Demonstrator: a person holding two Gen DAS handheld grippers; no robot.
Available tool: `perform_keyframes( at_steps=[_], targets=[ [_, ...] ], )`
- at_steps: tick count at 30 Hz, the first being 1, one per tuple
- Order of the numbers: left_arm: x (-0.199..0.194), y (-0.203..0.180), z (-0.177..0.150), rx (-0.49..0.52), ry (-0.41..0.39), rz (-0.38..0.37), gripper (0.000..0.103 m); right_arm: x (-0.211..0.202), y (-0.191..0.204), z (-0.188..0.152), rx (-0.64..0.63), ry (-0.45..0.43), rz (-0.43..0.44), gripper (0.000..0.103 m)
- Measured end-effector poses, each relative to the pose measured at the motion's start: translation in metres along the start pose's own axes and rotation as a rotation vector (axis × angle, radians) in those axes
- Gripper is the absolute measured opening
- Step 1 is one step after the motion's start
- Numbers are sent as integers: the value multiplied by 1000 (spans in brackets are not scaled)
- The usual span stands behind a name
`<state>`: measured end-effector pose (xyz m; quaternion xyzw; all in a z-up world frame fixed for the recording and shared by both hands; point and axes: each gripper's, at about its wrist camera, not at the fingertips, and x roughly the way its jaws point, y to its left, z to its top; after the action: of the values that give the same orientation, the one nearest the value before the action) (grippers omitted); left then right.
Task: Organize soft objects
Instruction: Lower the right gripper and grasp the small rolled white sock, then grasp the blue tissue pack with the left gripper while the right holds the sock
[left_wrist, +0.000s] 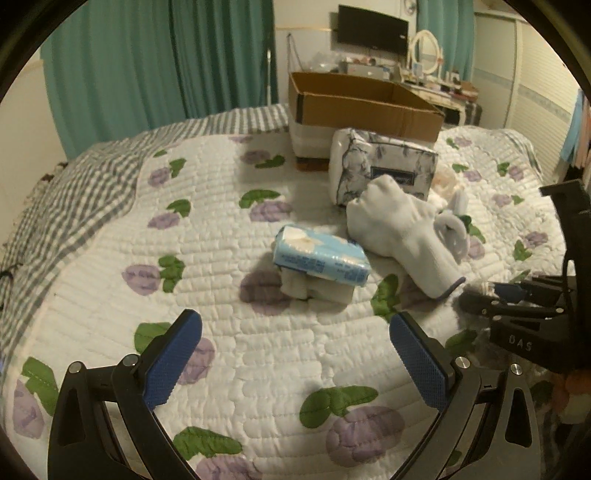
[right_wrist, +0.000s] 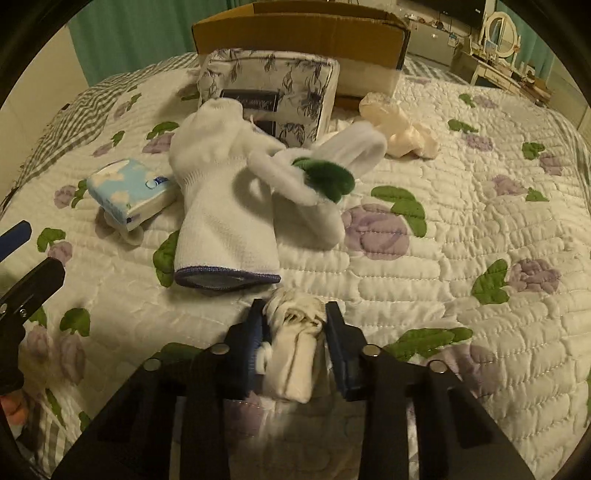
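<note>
Right hand-held gripper (right_wrist: 295, 325) clamped on a rolled white cloth bundle (right_wrist: 293, 354) low over the quilted bed (right_wrist: 480, 295), open brown cardboard box (right_wrist: 303, 35) straight ahead at far side; left hand-held gripper (left_wrist: 295, 354) spread, empty.

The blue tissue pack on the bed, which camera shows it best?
The left wrist view. There the tissue pack lies near the middle, ahead of the open left gripper, with its top and side plain. In the right wrist view the tissue pack sits off to the left, partly hidden behind the white glove.
</note>
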<state>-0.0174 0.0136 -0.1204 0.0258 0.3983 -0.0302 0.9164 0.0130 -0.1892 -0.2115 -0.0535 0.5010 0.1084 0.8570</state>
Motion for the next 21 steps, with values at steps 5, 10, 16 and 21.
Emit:
perform_keyframes(
  at_steps=[5, 10, 16, 21],
  targets=[
    [1, 1, 4, 4, -1, -18, 103, -29, -8, 13, 9, -98, -19, 28],
    [14, 3, 19, -13, 23, -37, 103, -47, -18, 45, -3, -179, -39, 28],
    [38, -2, 36, 18, 40, -20, 103, -32, -23, 70, -14, -180, -40, 28],
    [64, -13, 41, 64, 75, -4, 102, -17, -27, 66, -12, -148, -28, 28]
  ],
)
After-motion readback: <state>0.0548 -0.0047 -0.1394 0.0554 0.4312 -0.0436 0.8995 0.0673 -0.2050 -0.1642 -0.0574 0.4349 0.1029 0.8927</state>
